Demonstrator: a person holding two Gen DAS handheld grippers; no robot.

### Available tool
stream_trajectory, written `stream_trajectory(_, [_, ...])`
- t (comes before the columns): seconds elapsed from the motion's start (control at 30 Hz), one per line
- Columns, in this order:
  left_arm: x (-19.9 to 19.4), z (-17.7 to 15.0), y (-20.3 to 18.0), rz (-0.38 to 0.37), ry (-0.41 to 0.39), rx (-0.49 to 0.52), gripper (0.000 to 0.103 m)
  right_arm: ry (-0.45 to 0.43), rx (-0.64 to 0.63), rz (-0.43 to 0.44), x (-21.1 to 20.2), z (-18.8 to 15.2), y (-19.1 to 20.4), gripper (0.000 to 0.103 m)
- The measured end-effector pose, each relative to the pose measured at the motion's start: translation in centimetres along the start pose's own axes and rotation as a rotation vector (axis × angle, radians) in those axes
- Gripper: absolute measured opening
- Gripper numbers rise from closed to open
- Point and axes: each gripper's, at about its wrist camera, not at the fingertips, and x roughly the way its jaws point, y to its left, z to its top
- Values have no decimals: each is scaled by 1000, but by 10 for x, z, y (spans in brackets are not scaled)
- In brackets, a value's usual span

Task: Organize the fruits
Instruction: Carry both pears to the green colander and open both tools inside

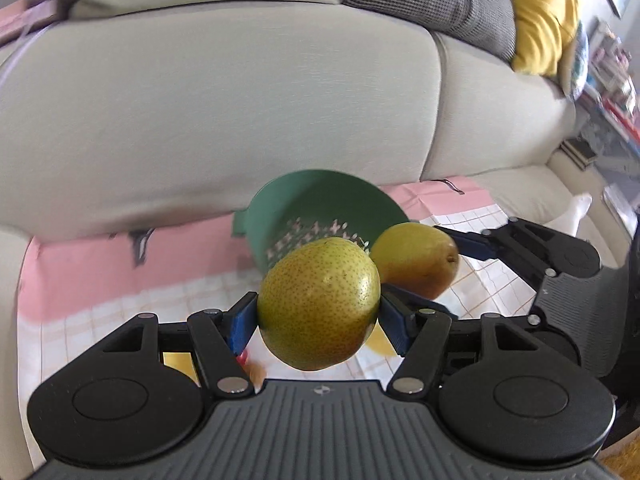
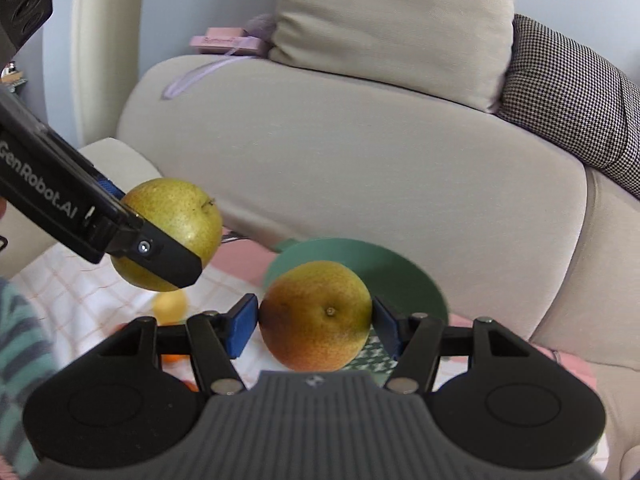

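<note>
- The left gripper [image 1: 318, 322] holds a green-yellow speckled pear [image 1: 318, 304] in the air, its jaws pressing the widest part of the fruit.
- The right gripper [image 2: 314, 326] holds a second, more orange-brown pear [image 2: 316, 316] the same way, just above the green plastic colander [image 2: 384, 276].
- Both pears look firm but smooth and easily bruised, with some weight, so I judge a gentle grip across the belly is safest.

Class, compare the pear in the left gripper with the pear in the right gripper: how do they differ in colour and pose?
The greener speckled pear in the left gripper is mostly yellow-green; the russet-blushed pear in the right gripper shades to orange-brown below, with a dark patch. In the right wrist view the greener one hangs higher and further left. Both are speckled, clamped between blue pads, in the air near the green colander.
</note>
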Motion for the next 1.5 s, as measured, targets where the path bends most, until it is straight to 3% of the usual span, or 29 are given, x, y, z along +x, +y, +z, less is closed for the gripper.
stream_trajectory(0.2, [54, 35, -6, -18, 74, 85, 74, 85, -26, 19, 48, 6, -29, 60])
stream_trajectory(0.37, [96, 45, -6, -13, 153, 138, 74, 163, 10, 61, 88, 5, -55, 60])
stream_trajectory(0.73, [160, 58, -9, 13, 276, 285, 74, 310, -147, 161, 144, -1, -67, 60])
stream_trajectory(1.1, [185, 52, -6, 78, 374, 309, 74, 372, -235, 157, 162, -13, -54, 60])
stream_trajectory(1.5, [190, 49, -11, 107, 386, 347, 75, 383, -250, 131, 153, -15, -44, 61])
